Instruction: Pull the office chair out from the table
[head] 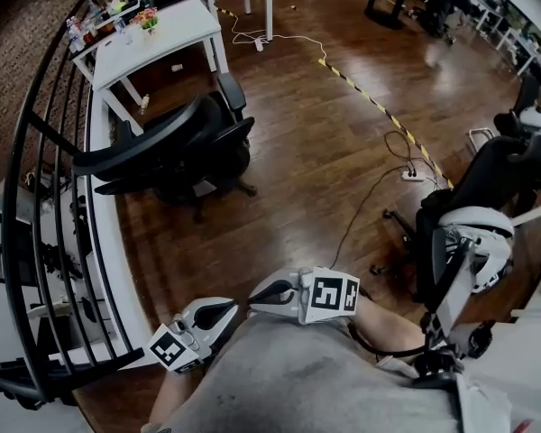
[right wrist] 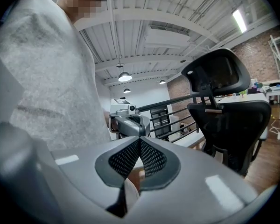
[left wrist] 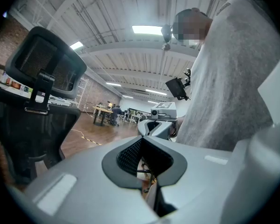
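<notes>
A: Where is open room for moving found?

B: A wide part of the wooden floor [head: 298, 179] is left bare in the middle. On the left it is closed by a black railing [head: 45, 197] on a white ledge [head: 113, 242]. On the right side a second chair [head: 482, 206] is standing, and a cable [head: 361, 207] and a striped tape [head: 379, 108] are laid across the boards.

A: And where is the office chair [head: 176, 147] placed?

B: It is seen on the floor just in front of the white table [head: 162, 39], close beside the railing. Its back is leaned towards the railing side.

A: How are the grippers held?

B: The left gripper [head: 231, 308] and the right gripper [head: 255, 301] are kept close to the grey shirt [head: 316, 377], tip turned to tip, almost touching. The jaws of both are closed, and nothing is held between them.

A: Is the chair touched?

B: No. It is well apart from both grippers, with bare floor between. In each gripper view it is seen to one side, not in the line of the jaws.
</notes>
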Tool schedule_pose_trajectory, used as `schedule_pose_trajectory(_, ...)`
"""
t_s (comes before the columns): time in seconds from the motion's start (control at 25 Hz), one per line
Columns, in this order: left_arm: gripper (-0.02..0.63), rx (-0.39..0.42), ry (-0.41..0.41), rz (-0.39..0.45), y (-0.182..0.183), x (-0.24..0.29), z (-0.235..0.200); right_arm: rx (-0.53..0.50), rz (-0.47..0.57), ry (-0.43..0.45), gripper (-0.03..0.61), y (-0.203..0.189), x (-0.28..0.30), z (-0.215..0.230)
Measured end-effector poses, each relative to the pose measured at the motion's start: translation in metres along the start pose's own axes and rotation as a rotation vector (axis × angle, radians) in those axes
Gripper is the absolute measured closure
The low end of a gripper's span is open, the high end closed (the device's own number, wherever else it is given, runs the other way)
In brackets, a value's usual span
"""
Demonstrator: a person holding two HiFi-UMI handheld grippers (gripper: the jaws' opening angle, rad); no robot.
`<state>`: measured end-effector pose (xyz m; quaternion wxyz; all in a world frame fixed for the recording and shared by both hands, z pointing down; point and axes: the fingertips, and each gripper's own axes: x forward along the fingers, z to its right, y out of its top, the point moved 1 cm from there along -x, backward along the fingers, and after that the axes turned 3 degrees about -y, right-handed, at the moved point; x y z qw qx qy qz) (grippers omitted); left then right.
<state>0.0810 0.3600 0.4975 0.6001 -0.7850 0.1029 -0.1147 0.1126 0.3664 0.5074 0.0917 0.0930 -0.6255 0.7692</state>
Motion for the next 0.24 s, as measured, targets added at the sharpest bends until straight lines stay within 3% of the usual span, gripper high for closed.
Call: schedule_pose_trajectory(0.24,0.611,0.032,0.0,0.014,0.0087,0.0044,-0.0092,-0.012,0.0,0.005,0.574,0.0059,-0.0034,0.0109)
